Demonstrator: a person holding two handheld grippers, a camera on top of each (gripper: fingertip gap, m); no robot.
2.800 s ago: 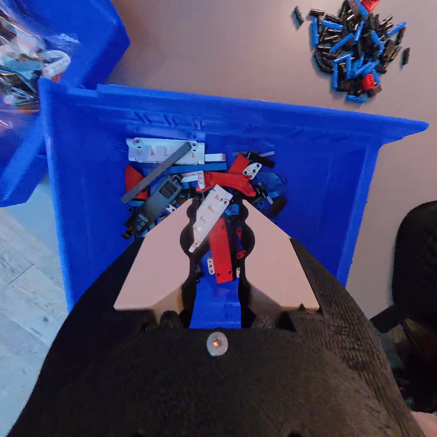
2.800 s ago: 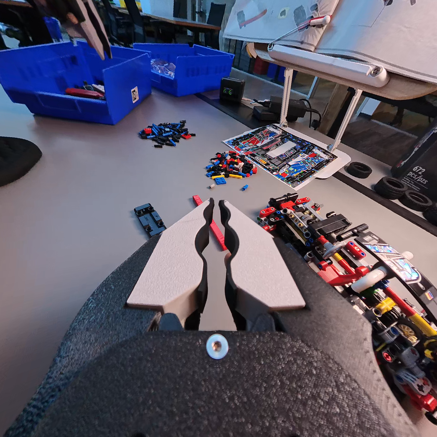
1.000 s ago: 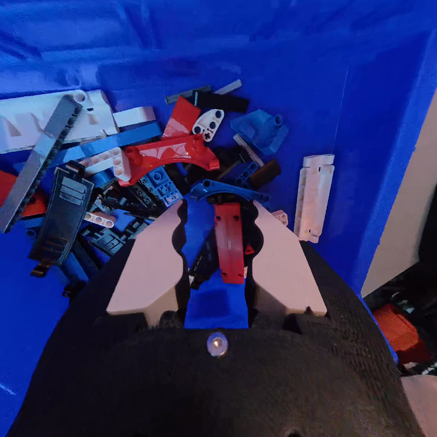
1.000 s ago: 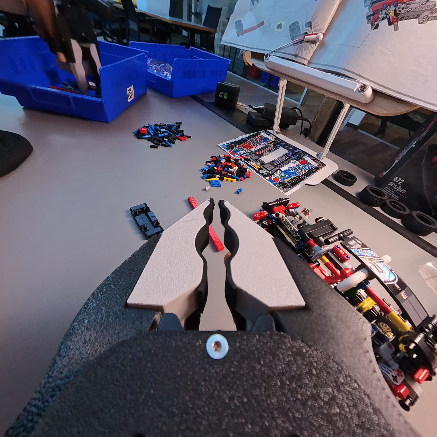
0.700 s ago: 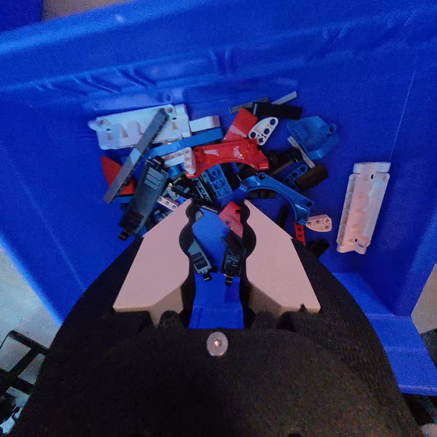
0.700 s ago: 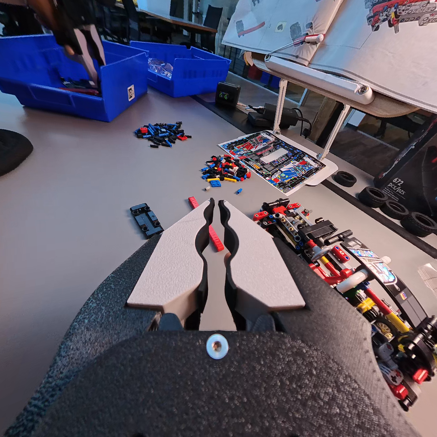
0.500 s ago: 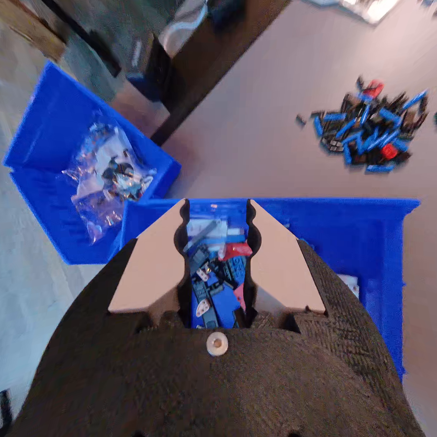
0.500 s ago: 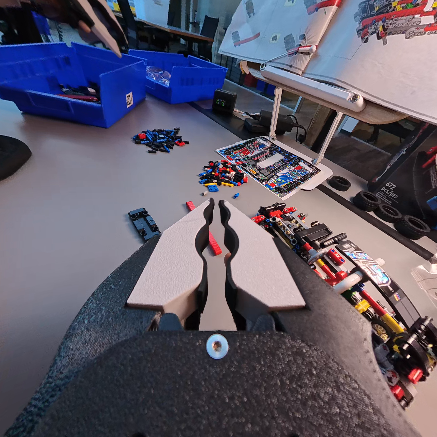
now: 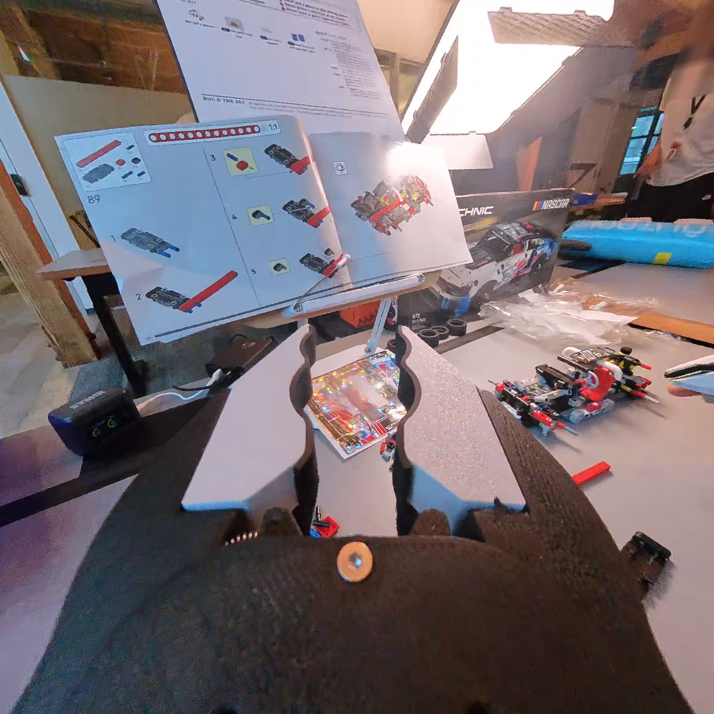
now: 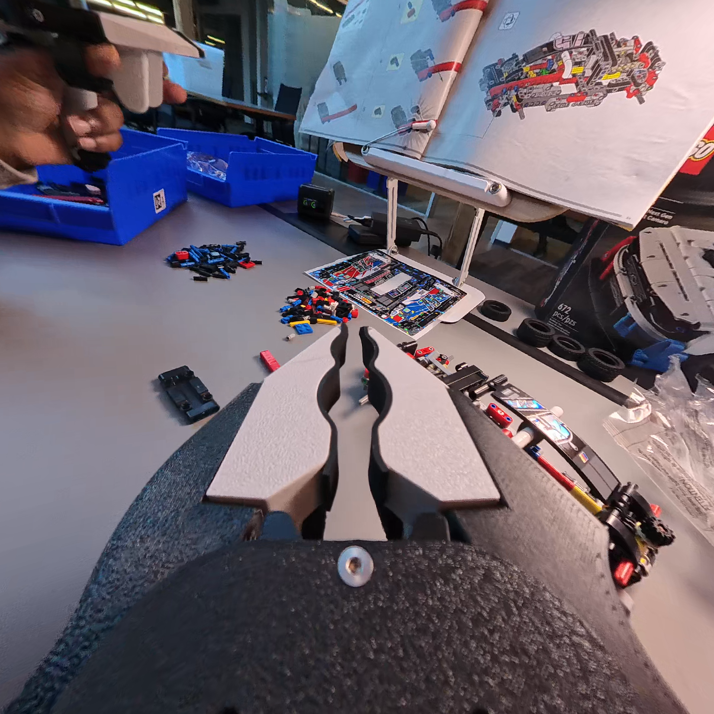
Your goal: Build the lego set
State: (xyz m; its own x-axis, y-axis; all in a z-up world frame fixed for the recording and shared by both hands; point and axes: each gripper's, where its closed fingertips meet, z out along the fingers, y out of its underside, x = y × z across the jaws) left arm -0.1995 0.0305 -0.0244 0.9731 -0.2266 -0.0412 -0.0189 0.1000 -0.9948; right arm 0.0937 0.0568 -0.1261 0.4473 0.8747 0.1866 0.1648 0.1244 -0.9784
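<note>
On the grey table [image 10: 96, 347] I have the half-built car [image 10: 541, 429] just right of my right gripper [image 10: 352, 333], whose fingers are nearly together with only a thin gap and nothing between them. Ahead of its tips lies a red beam [image 10: 269, 360], partly hidden behind the left finger, and left of that a flat black piece [image 10: 188, 393] sits alone. Farther out are two heaps of small parts: a mixed red, blue and yellow one [image 10: 317, 305] touching the edge of the sticker sheet [image 10: 386, 289], and a blue and black one [image 10: 212, 259] nearer the blue bins [image 10: 147, 193]. The nearer bin holds loose parts, the farther one a clear bag.

My left gripper [image 9: 352, 337] is up in the air with its fingers spread and empty, pointing at the open instruction booklet [image 9: 216, 224] on its stand [image 9: 371, 289]. Between its fingers I see the sticker sheet [image 9: 355, 402]; the car [image 9: 568, 386] is off to the right, with the red beam [image 9: 591, 472] nearer me. Behind the stand are the set's box [image 9: 510, 239], loose black tyres [image 9: 440, 332] and crumpled clear plastic [image 9: 548, 320]. A person [image 9: 680, 147] stands at the back right. From the right camera, the hand [image 10: 50, 112] holding the left gripper hangs over the nearer bin.
</note>
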